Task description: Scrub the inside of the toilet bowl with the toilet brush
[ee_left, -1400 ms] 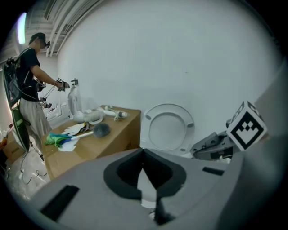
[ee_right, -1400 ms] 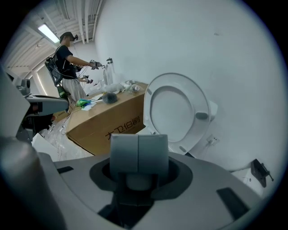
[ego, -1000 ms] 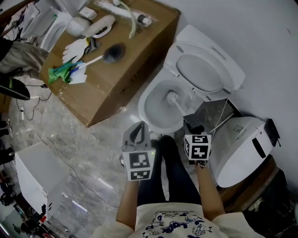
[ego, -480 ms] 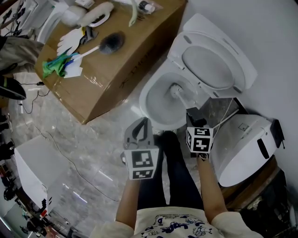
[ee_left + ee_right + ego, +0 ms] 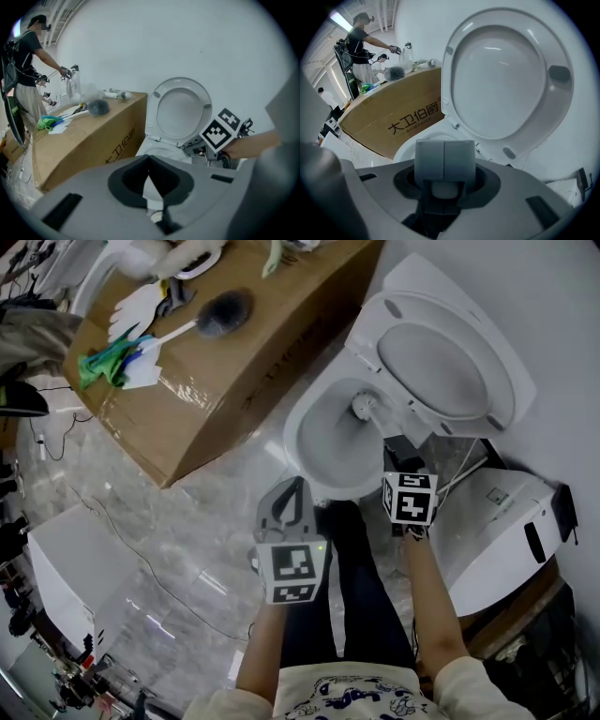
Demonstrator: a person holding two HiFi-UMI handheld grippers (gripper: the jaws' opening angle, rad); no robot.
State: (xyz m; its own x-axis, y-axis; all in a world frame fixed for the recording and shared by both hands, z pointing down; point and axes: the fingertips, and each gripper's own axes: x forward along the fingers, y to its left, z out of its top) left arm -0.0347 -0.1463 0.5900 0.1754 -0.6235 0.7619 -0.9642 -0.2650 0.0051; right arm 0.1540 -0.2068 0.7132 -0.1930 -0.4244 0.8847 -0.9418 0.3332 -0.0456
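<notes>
Marble floor (image 5: 141, 521) | toilet bowl (image 5: 298, 432) at 12 o'clock | right tool (image 5: 397, 452) clamped on toilet brush (image 5: 362, 407), head inside bowl at its 2 o'clock | left tool (image 5: 286, 504) closed, empty | step: scrubbing, judged; next: sweep head round the wall.

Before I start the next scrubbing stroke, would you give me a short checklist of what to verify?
1. Lid raised clear of the opening: ok.
2. Right tool shut on the toilet brush handle: ok, the pads meet over the white handle.
3. Brush head inside the toilet bowl: ok, it sits toward the back of the bowl, on the hinge side.
4. Left tool out of the way: ok, it is shut on nothing and held in front of the bowl, not over it.
5. Bristles pressed against the porcelain: cannot tell from these views.
</notes>
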